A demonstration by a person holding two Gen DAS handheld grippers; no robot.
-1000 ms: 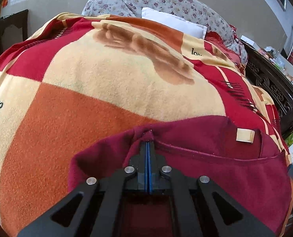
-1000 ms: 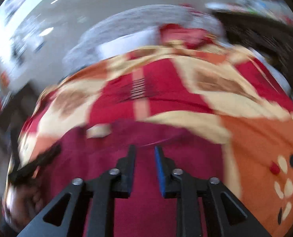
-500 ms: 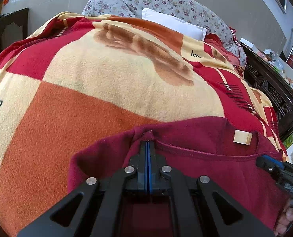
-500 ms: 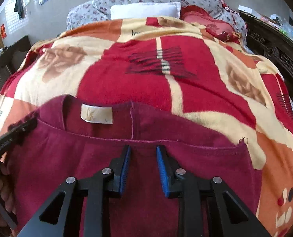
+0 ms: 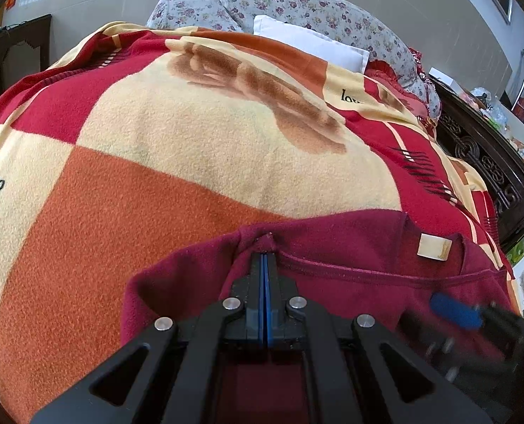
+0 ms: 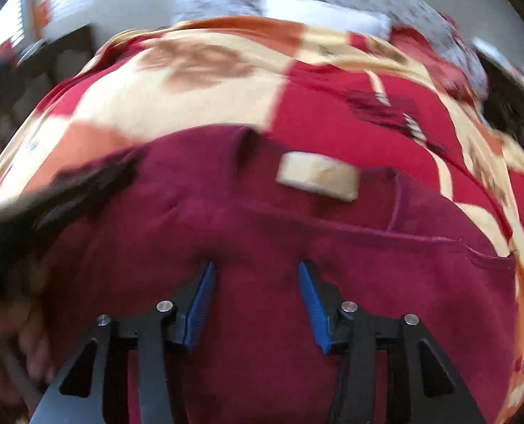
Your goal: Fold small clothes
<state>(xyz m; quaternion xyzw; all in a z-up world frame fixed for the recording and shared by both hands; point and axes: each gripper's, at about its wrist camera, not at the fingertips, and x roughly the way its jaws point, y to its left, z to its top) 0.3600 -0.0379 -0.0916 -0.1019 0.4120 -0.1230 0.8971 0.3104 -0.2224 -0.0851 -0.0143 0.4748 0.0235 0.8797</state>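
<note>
two close wrist views, angled down, sharing maroon shirt (image 5: 350, 247), blanket (image 5: 156, 176)

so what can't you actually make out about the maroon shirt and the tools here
- Maroon shirt: lower body and sleeves cut off by the bottom edge, both views.
- Collar label: print too small in the left wrist view, blurred in the right.
- Right tool: jaws opening above the cloth; blur hides any contact.
- Left tool: shut on the shirt's shoulder; layers pinched hidden.

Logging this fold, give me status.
Left gripper shut on maroon shirt shoulder. Right gripper jaws opening above shirt, nothing gripped. Blanket clear ahead.
</note>
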